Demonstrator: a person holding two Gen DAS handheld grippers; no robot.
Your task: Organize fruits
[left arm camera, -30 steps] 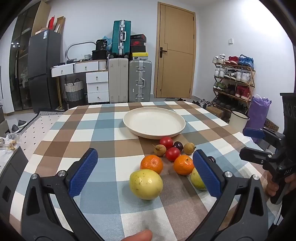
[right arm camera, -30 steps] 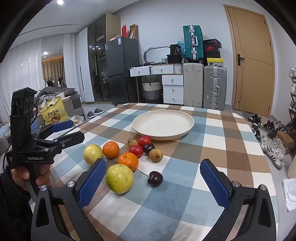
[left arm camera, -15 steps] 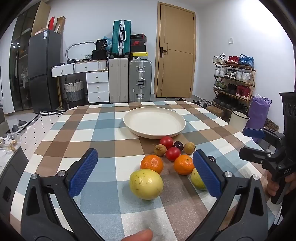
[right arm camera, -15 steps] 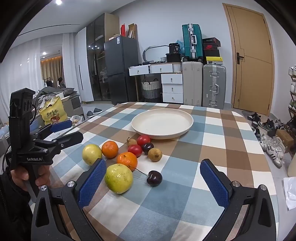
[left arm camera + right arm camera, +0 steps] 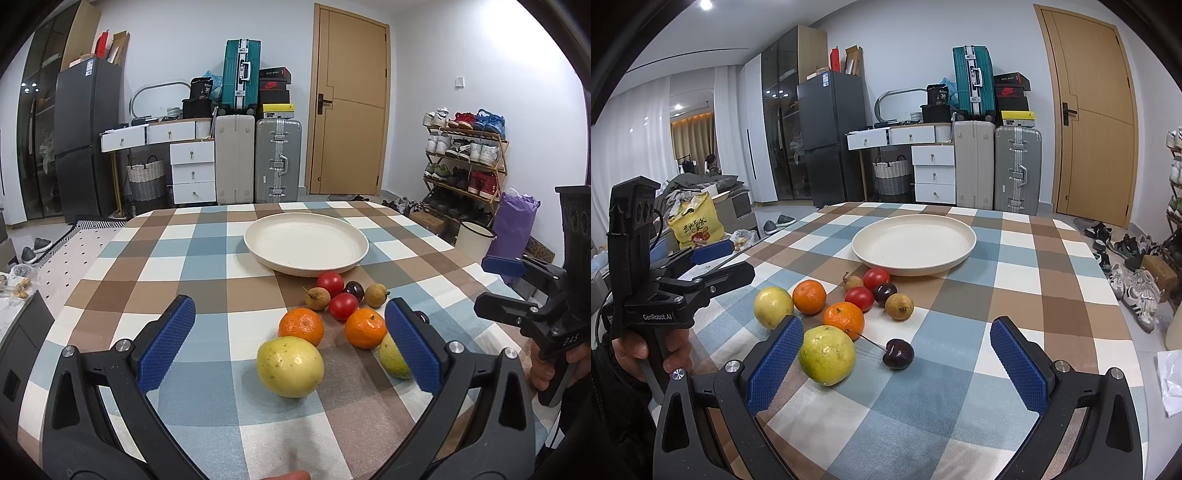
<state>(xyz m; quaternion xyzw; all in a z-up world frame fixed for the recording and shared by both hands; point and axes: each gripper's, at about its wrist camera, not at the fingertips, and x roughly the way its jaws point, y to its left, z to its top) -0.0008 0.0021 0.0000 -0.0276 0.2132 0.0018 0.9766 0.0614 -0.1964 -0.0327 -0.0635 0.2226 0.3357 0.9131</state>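
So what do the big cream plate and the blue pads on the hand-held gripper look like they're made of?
The plate looks like matte ceramic or possibly melamine: even cream colour, faint specks, no glare; the look can't settle which. The blue pads on the right hand-held gripper look like rubber or soft plastic, going by their fine raised grid texture and dull sheen. They sit on black, likely plastic, fingers.

Fruits (image 5: pixel 332 317) cluster on the table (image 5: pixel 147 258) before the plate (image 5: pixel 306 243).
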